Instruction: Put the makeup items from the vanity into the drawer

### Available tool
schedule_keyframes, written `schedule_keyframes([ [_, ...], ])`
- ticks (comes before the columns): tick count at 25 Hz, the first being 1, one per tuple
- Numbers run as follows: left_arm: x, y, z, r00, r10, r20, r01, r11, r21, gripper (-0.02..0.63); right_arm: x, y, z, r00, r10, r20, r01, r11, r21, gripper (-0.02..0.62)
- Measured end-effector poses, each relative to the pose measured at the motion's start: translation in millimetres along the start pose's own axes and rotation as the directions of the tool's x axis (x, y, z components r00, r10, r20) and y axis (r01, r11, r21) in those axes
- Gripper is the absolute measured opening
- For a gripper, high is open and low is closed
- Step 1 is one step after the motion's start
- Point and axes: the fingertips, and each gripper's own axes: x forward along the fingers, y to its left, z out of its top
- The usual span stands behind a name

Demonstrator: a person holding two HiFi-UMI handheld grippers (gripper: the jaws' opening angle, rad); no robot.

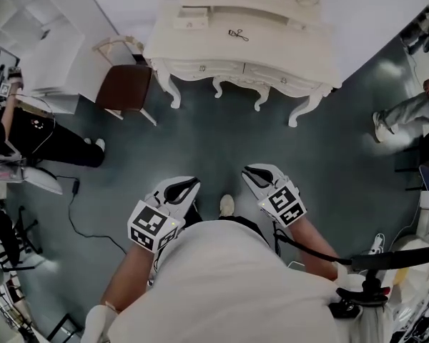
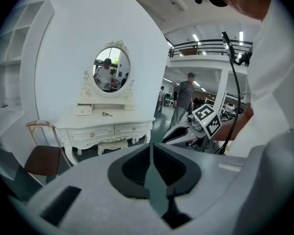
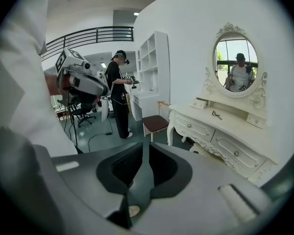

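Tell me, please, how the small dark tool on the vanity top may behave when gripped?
The small dark tool looks thin and looped, so probably light and stiff. It lies flat on the smooth vanity top, so it may slide when nudged rather than roll.

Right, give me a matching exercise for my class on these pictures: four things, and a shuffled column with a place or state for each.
Things:
1 dark makeup tool
2 brown-seated chair
3 oval mirror
4 left gripper

Places or states:
a jaws together, nothing held
b lying on the vanity top
c standing beside the vanity
d mounted above the vanity's back

Pairs: 1-b, 2-c, 3-d, 4-a
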Motion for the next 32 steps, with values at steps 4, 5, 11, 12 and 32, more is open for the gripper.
schedule_keyframes([
  [4,17,28,12,1.000,-0.001,0.015,0.001,1.000,-0.015,0.028,22,-32,15,1.000,-0.009,0.010,0.009,1.000,0.005,0.045],
  [5,20,39,16,1.000,-0.006,0.020,0.007,1.000,-0.014,0.026,30,-39,21,1.000,-0.015,0.012,0.014,1.000,0.005,0.046],
  [11,44,128,46,0.997,-0.063,0.036,0.063,0.998,-0.003,0.003,81,-89,67,0.997,-0.080,-0.011,0.080,0.996,0.025,0.046],
  [12,46,145,55,0.997,-0.072,0.035,0.071,0.997,0.006,0.003,90,-98,78,0.995,-0.094,-0.013,0.095,0.995,0.029,0.045],
  [32,96,374,151,0.985,-0.174,0.010,0.174,0.985,0.023,0.003,246,-311,189,0.953,-0.290,-0.088,0.292,0.957,0.006,0.044],
])
